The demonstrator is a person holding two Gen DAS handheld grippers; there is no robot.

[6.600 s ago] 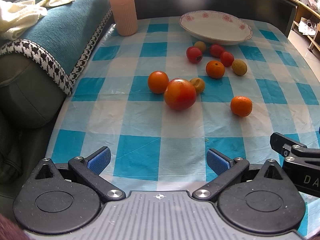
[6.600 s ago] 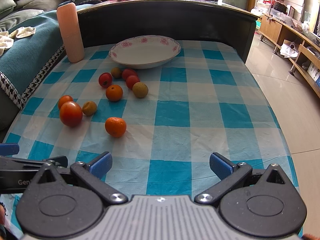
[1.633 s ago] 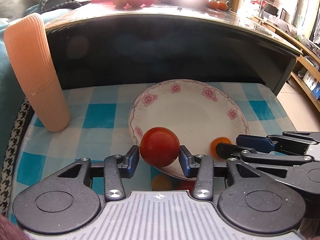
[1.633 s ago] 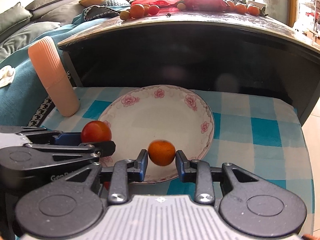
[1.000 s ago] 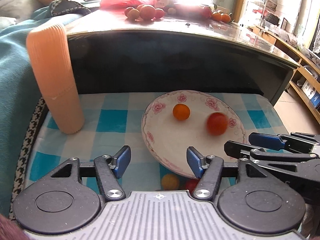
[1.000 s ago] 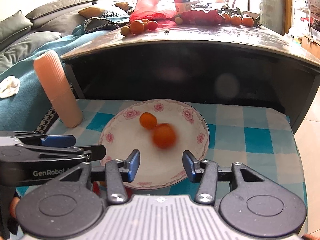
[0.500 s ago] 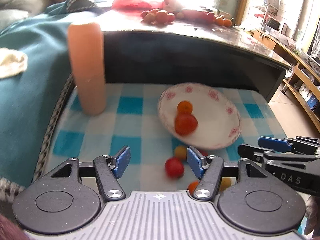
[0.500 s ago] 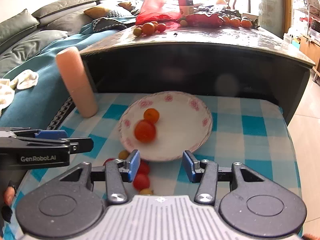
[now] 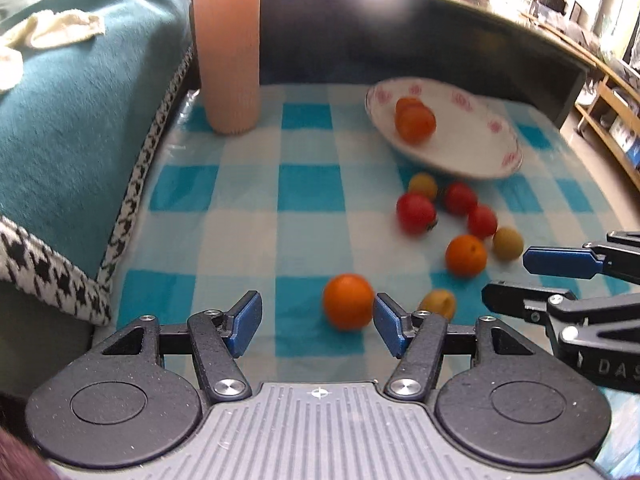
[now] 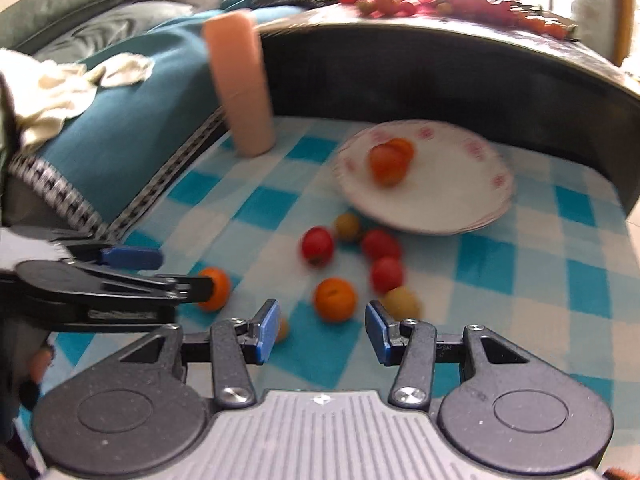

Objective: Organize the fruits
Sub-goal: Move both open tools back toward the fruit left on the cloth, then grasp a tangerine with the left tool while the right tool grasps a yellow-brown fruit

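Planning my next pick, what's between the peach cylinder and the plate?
Only bare checked cloth lies between the peach cylinder and the plate, in both wrist views.

1. We see the left gripper (image 9: 318, 322) at the bottom centre of its own view, pointing steeply down, its blue pads set apart and pressing on nothing.
2. In the right wrist view the left gripper shows again at the left edge, its fingers reaching toward the centre of the frame.
3. We find the right gripper (image 10: 322, 328) at the bottom centre of its own view, also angled down, jaws parted with nothing gripped.
4. In the left wrist view the right gripper comes in from the right edge, its fingers one above the other, pointing left.
5. A fingertip (image 10: 40, 362) shows at the lower left of the right wrist view.
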